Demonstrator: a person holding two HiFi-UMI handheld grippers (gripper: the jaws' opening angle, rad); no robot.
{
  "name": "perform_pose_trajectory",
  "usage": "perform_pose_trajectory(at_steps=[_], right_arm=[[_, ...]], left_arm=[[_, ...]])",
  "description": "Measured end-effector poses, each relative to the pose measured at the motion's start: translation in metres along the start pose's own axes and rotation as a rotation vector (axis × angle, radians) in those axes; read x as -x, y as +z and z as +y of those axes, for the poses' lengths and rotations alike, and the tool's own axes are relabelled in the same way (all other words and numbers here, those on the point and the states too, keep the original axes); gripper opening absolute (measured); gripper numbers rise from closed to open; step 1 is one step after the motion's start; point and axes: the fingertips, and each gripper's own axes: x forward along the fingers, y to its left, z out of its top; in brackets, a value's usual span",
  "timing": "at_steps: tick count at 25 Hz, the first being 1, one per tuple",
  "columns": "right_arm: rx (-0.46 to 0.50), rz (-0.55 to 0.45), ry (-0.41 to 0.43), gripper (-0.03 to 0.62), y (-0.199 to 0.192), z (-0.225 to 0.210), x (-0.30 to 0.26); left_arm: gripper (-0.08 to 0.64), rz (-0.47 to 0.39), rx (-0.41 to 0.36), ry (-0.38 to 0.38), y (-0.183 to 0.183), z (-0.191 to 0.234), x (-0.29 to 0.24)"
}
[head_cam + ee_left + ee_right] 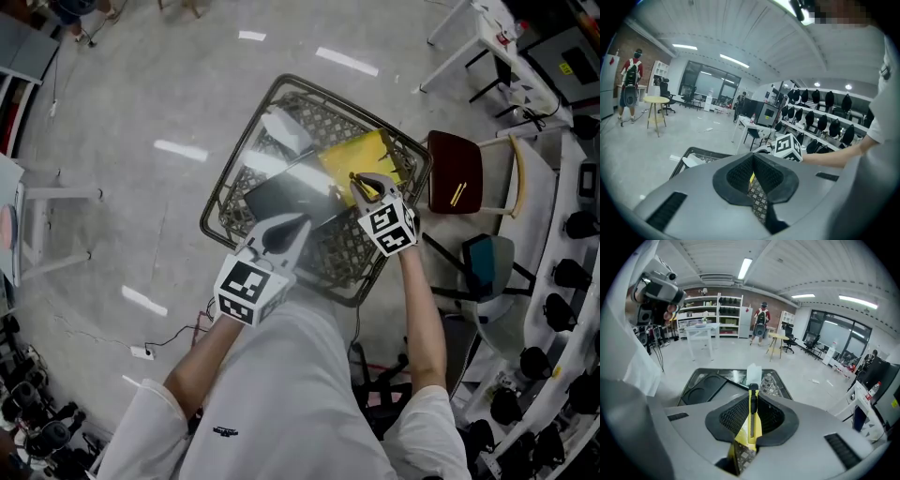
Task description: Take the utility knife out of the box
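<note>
Head view: wire-mesh box [217,202] below the person, floor around it; what carries the box can't be made out. Inside it: black tray [281,197], yellow sheet [361,155] toward the far right corner, white paper piece [286,131] at the far side. Right gripper [367,187] sits over the near edge of the yellow sheet, inside the box outline. Right gripper view: jaws clamped on the utility knife [752,413], yellow body with a black slider strip and black tip, held lengthwise between the pads, tip pointing away from the camera toward the white paper. Whether the knife touches the sheet under it can't be told. Left gripper [284,232] is over the near side of the box, at the tray's near edge, well apart from the right one. Left gripper view: jaws drawn together, only a thin slit between the pads, box mesh showing through it, nothing held. Chair with a dark red seat [455,173] stands just beside the box on the right.
</note>
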Motion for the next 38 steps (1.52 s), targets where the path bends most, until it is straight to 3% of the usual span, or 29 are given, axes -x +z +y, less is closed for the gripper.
perform_pose_trajectory(at_steps=[13, 22, 29, 38], right_arm=[[-0.212, -0.315, -0.146, 0.048, 0.093, 0.027, 0.111], [-0.257, -0.501, -0.300, 0.048, 0.146, 0.031, 0.189], [-0.341, -0.572, -0.444, 0.048, 0.137, 0.032, 0.220], [-0.376, -0.569, -0.466, 0.049, 0.126, 0.047, 0.226]], left_arm=[[0.003, -0.082, -0.019, 0.001, 0.026, -0.009, 0.025], [0.003, -0.129, -0.026, 0.004, 0.039, -0.011, 0.041], [0.003, -0.163, -0.043, 0.017, 0.053, -0.011, 0.052], [0.003, -0.171, -0.054, 0.028, 0.053, -0.012, 0.066]])
